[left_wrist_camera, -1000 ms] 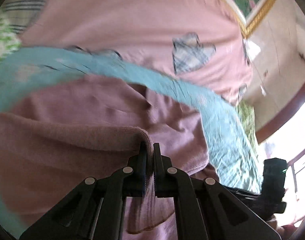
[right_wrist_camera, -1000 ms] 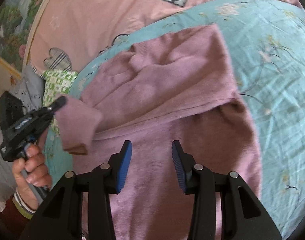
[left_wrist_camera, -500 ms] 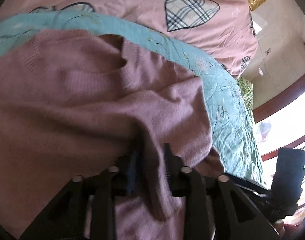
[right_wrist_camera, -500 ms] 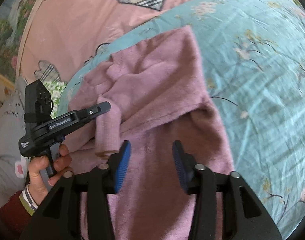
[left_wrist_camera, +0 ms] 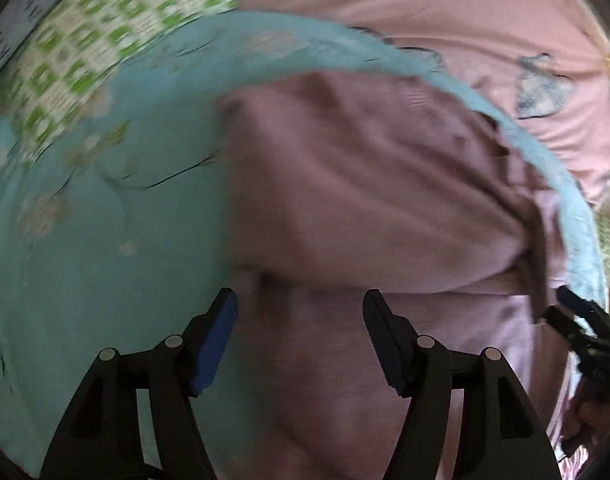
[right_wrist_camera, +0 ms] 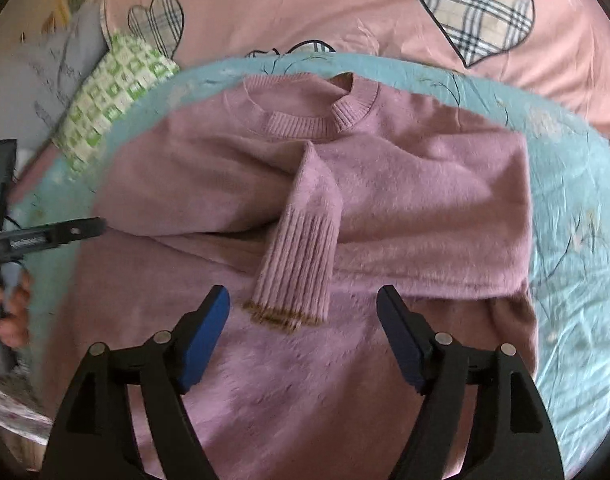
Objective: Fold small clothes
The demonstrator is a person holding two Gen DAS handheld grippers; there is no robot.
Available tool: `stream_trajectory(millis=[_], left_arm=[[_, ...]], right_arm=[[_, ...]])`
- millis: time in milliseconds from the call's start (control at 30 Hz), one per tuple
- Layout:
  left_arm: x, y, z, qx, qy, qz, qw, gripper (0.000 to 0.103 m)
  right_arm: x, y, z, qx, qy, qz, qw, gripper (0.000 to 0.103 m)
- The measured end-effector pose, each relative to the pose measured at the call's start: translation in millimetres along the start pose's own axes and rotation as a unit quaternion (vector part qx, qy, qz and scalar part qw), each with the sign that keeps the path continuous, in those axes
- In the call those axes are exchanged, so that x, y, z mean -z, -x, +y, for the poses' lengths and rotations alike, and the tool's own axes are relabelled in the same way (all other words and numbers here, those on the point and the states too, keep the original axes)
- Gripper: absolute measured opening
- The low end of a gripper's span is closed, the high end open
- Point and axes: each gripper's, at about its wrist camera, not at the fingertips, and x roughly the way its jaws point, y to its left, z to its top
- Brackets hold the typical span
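Both sleeves lie folded across the sweater (right_wrist_camera: 385,184) on the blue sheet (right_wrist_camera: 577,240) of the bed — sleeve step looks done. My left tongs (left_wrist_camera: 301,312) have just been opening, nothing between them; right tongs (right_wrist_camera: 303,308) likewise, wide above the cuff (right_wrist_camera: 293,276), holding nothing. Next, I judge: grip the hem and fold it up toward the collar (right_wrist_camera: 317,120).

Bed surface: teal floral sheet (right_wrist_camera: 577,184) over a pink cover (right_wrist_camera: 305,8) bearing plaid hearts (right_wrist_camera: 477,12); green-checked pillow (right_wrist_camera: 113,92) at its left edge.
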Motion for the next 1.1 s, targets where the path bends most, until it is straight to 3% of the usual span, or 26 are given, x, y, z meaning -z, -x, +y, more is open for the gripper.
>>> stream_trajectory(millis=[67, 133, 200, 300, 367, 433, 500, 567, 633, 733, 867, 1000, 1100], left_arm=[[-0.1, -7.6, 9.1, -0.020, 0.001, 0.009, 0.9997, 0.066], [1.6, -13.2, 14.2, -0.023, 0.006, 0.010, 0.9997, 0.066], [1.3, -17.7, 13.2, -0.026, 0.001, 0.008, 0.9996, 0.066], [-6.5, -25.7, 7.7, -0.046, -0.016, -0.001, 0.9988, 0.066], [-16.0, -29.6, 5.2, -0.056, -0.013, -0.008, 0.9983, 0.066], [-26.0, -30.4, 7.9, -0.086, -0.006, -0.020, 0.9960, 0.065], [-34.3, -28.3, 17.7, -0.122, 0.017, -0.032, 0.9918, 0.063], [-35.1, -24.6, 33.0, -0.101, 0.057, -0.038, 0.9925, 0.063], [-31.9, -23.7, 37.2, -0.080, 0.072, -0.040, 0.9934, 0.063], [-23.9, -26.7, 26.9, -0.093, 0.037, -0.031, 0.9945, 0.063], [-25.0, -29.9, 23.2, -0.091, 0.036, -0.025, 0.9949, 0.059], [-23.3, -24.2, 21.5, -0.085, 0.033, -0.026, 0.9955, 0.059], [-17.7, -28.5, 22.1, -0.087, 0.036, -0.019, 0.9954, 0.059]], right_arm=[[-3.6, -10.4, -6.5, -0.019, -0.018, 0.011, 1.000, 0.060], [-7.4, -17.1, -16.2, -0.033, -0.038, 0.027, 0.998, 0.026], [-11.9, -18.9, -27.0, -0.047, -0.061, 0.034, 0.996, 0.011], [-16.5, -9.1, -42.6, -0.076, -0.087, 0.032, 0.993, 0.010], [-25.7, 3.0, -60.4, -0.122, -0.126, 0.022, 0.984, 0.010], [-37.9, 14.9, -83.4, -0.170, -0.174, 0.007, 0.970, 0.009], [-50.5, 31.0, -118.8, -0.214, -0.235, -0.022, 0.948, 0.006], [-54.8, 35.0, -149.6, -0.230, -0.281, -0.033, 0.931, 0.005], [-50.6, 30.1, -169.6, -0.207, -0.297, -0.028, 0.932, 0.005], [-35.6, 8.0, -185.6, -0.178, -0.308, 0.009, 0.935, 0.005], [-20.8, -12.4, -189.0, -0.144, -0.304, 0.042, 0.941, 0.005], [-22.0, 4.9, -192.8, -0.129, -0.313, -0.004, 0.941, 0.004], [-17.7, -7.3, -200.4, -0.090, -0.304, 0.017, 0.948, 0.004]])
